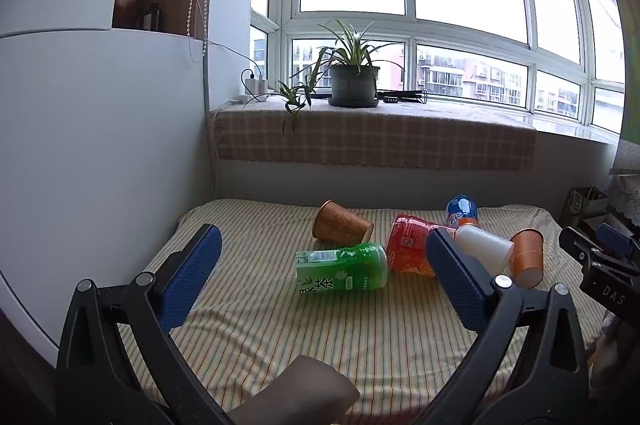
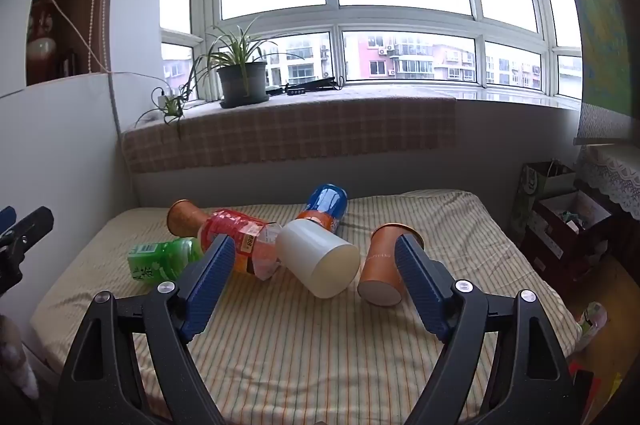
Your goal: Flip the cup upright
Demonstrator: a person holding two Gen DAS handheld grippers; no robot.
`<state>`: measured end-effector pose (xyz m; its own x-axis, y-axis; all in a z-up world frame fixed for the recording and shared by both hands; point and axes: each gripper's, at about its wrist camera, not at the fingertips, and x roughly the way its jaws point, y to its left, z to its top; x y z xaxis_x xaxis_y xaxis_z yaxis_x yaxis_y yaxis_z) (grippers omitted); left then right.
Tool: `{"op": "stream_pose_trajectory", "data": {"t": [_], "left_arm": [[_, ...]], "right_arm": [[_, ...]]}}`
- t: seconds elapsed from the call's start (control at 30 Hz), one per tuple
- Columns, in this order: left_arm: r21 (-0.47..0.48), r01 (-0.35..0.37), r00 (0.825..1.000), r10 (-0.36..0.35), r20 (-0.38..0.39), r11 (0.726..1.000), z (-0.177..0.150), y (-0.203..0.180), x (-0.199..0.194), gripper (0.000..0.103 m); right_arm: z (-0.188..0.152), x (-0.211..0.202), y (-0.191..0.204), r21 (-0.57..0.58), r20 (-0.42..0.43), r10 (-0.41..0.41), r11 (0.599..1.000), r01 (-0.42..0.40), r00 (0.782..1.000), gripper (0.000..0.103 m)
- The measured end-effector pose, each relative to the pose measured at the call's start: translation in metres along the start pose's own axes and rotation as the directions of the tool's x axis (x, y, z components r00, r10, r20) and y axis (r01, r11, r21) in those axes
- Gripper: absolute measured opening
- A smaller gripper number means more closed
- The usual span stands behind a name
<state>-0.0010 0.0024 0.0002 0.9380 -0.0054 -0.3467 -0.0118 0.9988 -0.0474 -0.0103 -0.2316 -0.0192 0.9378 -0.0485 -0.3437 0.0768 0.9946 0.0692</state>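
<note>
Three cups lie on their sides on the striped cloth. A white cup lies in the middle. An orange paper cup lies to its right, base toward me. Another orange paper cup lies at the back left. My left gripper is open and empty, above the near cloth. My right gripper is open and empty, its fingers either side of the white cup and short of it. The right gripper also shows at the right edge of the left wrist view.
A green bottle, a red-orange bottle and a blue can lie among the cups. The table stands against a wall below a window sill with a potted plant. Boxes and bags stand on the right.
</note>
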Motion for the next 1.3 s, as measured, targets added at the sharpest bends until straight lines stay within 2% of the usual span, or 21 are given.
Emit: {"op": "stream_pose_trajectory", "data": {"t": [0.07, 0.1, 0.2, 0.37, 0.9, 1.3], "left_arm": [[-0.038, 0.021, 1.0, -0.021, 0.001, 0.999, 0.001, 0.002, 0.002, 0.103], [-0.061, 0.036, 0.999, -0.034, 0.031, 0.997, 0.0, 0.008, -0.004, 0.103], [-0.005, 0.005, 0.999, -0.005, 0.049, 1.0, 0.004, -0.001, -0.01, 0.103], [0.011, 0.001, 0.998, -0.002, 0.07, 1.0, 0.002, -0.008, -0.018, 0.103], [-0.027, -0.021, 0.999, 0.022, 0.031, 0.999, 0.013, 0.001, -0.018, 0.103], [-0.001, -0.02, 1.0, 0.02, 0.024, 1.0, 0.022, -0.001, -0.017, 0.103]], "right_arm": [[0.001, 0.0, 0.001, 0.007, -0.006, 0.006, 1.0, -0.006, 1.0, 0.082], [0.001, 0.001, 0.002, 0.007, -0.008, 0.008, 1.0, -0.008, 1.0, 0.082], [-0.002, -0.001, 0.003, 0.008, -0.01, 0.018, 1.0, -0.018, 1.0, 0.082], [-0.002, -0.004, 0.005, 0.019, -0.004, 0.019, 1.0, -0.019, 1.0, 0.082], [0.014, -0.015, -0.007, 0.038, -0.006, 0.028, 0.999, -0.028, 1.0, 0.082], [0.012, -0.009, -0.007, 0.051, -0.039, 0.023, 0.998, -0.021, 0.999, 0.082]]}}
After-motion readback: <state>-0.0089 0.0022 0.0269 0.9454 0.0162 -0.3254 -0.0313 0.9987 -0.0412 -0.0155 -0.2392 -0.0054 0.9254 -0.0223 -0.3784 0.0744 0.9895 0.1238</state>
